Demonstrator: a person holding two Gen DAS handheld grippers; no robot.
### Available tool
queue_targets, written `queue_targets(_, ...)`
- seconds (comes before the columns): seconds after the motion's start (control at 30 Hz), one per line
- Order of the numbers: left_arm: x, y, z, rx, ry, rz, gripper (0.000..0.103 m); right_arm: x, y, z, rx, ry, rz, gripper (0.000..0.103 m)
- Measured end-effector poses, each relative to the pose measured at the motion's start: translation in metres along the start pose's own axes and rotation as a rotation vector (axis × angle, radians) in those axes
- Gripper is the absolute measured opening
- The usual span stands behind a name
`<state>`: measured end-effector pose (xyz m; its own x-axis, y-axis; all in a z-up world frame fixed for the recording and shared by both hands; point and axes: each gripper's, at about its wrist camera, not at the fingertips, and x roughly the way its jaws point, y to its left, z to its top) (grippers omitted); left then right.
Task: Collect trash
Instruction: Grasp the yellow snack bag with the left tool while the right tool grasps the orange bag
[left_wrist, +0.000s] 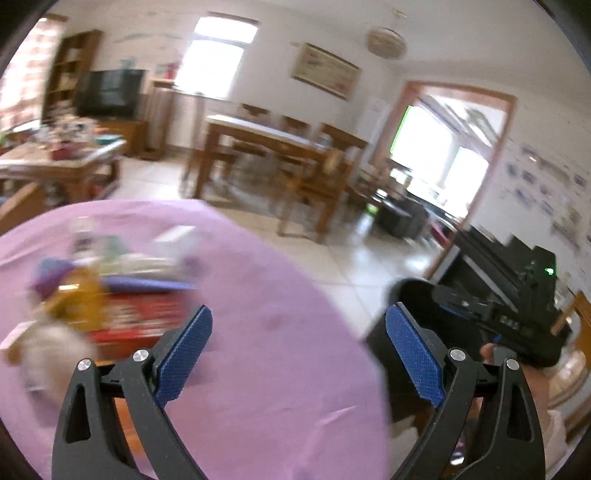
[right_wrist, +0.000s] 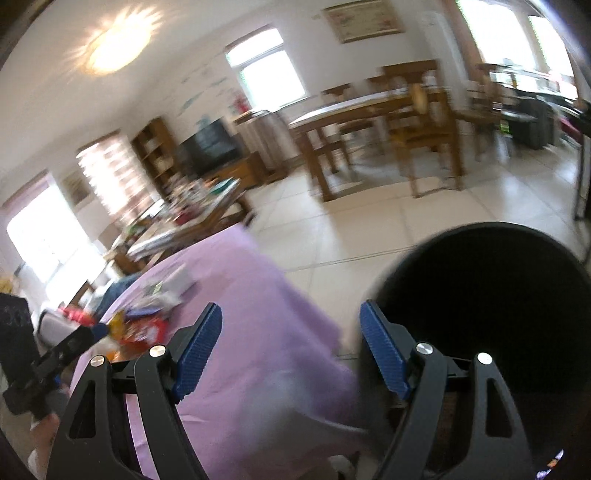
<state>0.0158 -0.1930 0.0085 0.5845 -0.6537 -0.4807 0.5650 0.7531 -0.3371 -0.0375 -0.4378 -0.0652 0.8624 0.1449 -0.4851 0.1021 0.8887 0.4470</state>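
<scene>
- Trash (left_wrist: 122, 295) lies in a blurred heap on the purple tablecloth (left_wrist: 266, 332), toward the far left part of the table as my left camera sees it; the same heap (right_wrist: 147, 317) shows in my right camera near the cloth's left edge.
- The purple tablecloth (right_wrist: 258, 332) is the largest thing before me, filling the lower left of both views and hanging over the table's right edge.
- A black bin (right_wrist: 487, 317) stands on the tiled floor just beside that right edge, its mouth open and dark inside; my left camera catches it (left_wrist: 413, 295) too.
- My right claw (right_wrist: 291, 350) is spread wide with nothing between its blue pads (right_wrist: 199, 350), one finger over the cloth, the other over the bin's rim.
- My left claw (left_wrist: 299, 354) is likewise spread and empty, above the cloth's near right edge.
- In the heap I make out a red packet (left_wrist: 136, 321), a yellow wrapper (left_wrist: 77, 302) and something white, too blurred to name.
</scene>
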Motion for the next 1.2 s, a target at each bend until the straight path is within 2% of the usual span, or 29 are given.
queue_targets(0.17, -0.053, 0.082, 0.0, -0.065, -0.027, 0.128, 0.093, 0.038, 0.074, -0.016, -0.145, 0.136, 0.169, 0.077)
queue_targets(0.23, -0.067, 0.107, 0.0, -0.053, -0.016, 0.152, 0.082, 0.052, 0.103, -0.026, -0.207, 0.191, 0.223, 0.077)
queue_targets(0.33, -0.079, 0.134, -0.002, 0.009, 0.037, 0.195, 0.076, 0.071, 0.145, -0.042, -0.308, 0.269, 0.288, 0.077)
queue_targets(0.4, -0.077, 0.149, -0.002, 0.089, 0.083, 0.227, 0.07, 0.083, 0.17, -0.053, -0.372, 0.314, 0.318, 0.077)
queue_targets(0.5, -0.07, 0.167, -0.003, 0.14, 0.158, 0.205, 0.06, 0.1, 0.204, -0.066, -0.464, 0.375, 0.338, 0.077)
queue_targets(0.53, -0.067, 0.173, -0.004, 0.136, 0.182, 0.176, 0.053, 0.104, 0.209, -0.069, -0.488, 0.389, 0.345, 0.077)
queue_targets(0.57, -0.063, 0.18, -0.001, 0.128, 0.206, 0.145, 0.051, 0.11, 0.216, -0.073, -0.514, 0.404, 0.348, 0.076)
queue_targets(0.63, -0.054, 0.185, 0.002, 0.151, 0.233, 0.164, 0.044, 0.119, 0.228, -0.077, -0.557, 0.424, 0.341, 0.076)
queue_targets(0.7, -0.043, 0.19, 0.003, 0.161, 0.271, 0.168, 0.041, 0.127, 0.236, -0.08, -0.595, 0.443, 0.332, 0.076)
queue_targets(0.73, -0.039, 0.192, 0.005, 0.158, 0.273, 0.16, 0.039, 0.13, 0.239, -0.082, -0.604, 0.455, 0.328, 0.073)
queue_targets(0.77, -0.036, 0.193, 0.006, 0.155, 0.28, 0.158, 0.038, 0.132, 0.241, -0.083, -0.613, 0.465, 0.328, 0.065)
queue_targets(0.9, -0.023, 0.194, 0.009, 0.159, 0.306, 0.181, 0.023, 0.135, 0.244, -0.085, -0.638, 0.477, 0.317, 0.058)
queue_targets(1.0, -0.023, 0.191, 0.011, 0.164, 0.29, 0.173, 0.008, 0.132, 0.242, -0.086, -0.64, 0.476, 0.323, 0.055)
queue_targets(1.03, -0.024, 0.19, 0.011, 0.166, 0.28, 0.166, 0.007, 0.13, 0.241, -0.085, -0.632, 0.473, 0.326, 0.053)
queue_targets(1.07, -0.026, 0.188, 0.011, 0.168, 0.271, 0.16, 0.006, 0.131, 0.24, -0.086, -0.624, 0.472, 0.328, 0.046)
queue_targets(1.2, -0.038, 0.172, 0.007, 0.199, 0.226, 0.144, 0.004, 0.122, 0.232, -0.084, -0.581, 0.453, 0.344, 0.045)
